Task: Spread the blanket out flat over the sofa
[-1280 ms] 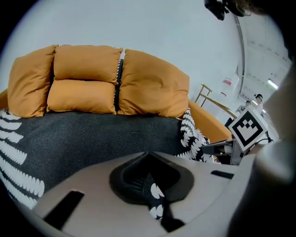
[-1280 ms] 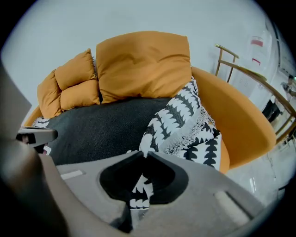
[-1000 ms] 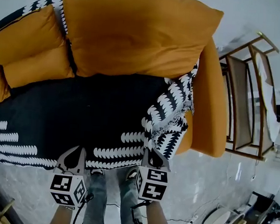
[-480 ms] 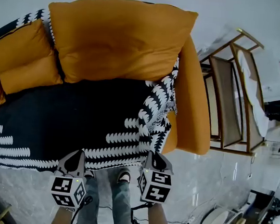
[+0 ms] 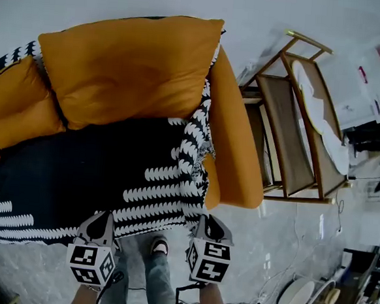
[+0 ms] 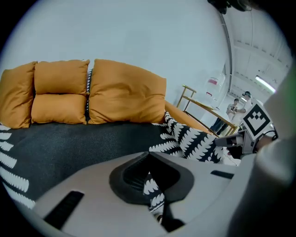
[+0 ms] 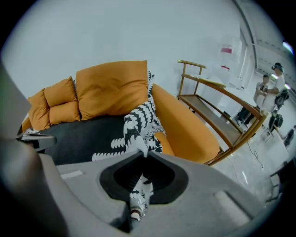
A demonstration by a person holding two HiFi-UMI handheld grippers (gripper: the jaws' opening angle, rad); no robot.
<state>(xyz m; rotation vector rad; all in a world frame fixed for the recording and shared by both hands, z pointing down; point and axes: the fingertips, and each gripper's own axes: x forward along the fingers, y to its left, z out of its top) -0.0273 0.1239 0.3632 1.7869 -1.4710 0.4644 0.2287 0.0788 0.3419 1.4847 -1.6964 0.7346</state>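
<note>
Mid-spread, we hold the blanket [image 5: 96,173] on the sofa [image 5: 238,158] by its front edge at lower centre, the left hand-held gripper [image 5: 100,217] and right hand-held gripper [image 5: 208,220] both clamped on it; next, we judge, its bunched right side needs pulling flat.

Grey left tool [image 5: 99,218] and right tool [image 5: 205,220] bear black-and-white marker cubes [image 5: 91,263] (black cables [image 5: 109,286] below); blue jeans [image 5: 160,278].

Even, bright, diffuse daylight; soft shadows; sharp centres; strong fisheye bending and dark vignette at edges; no glare.
</note>
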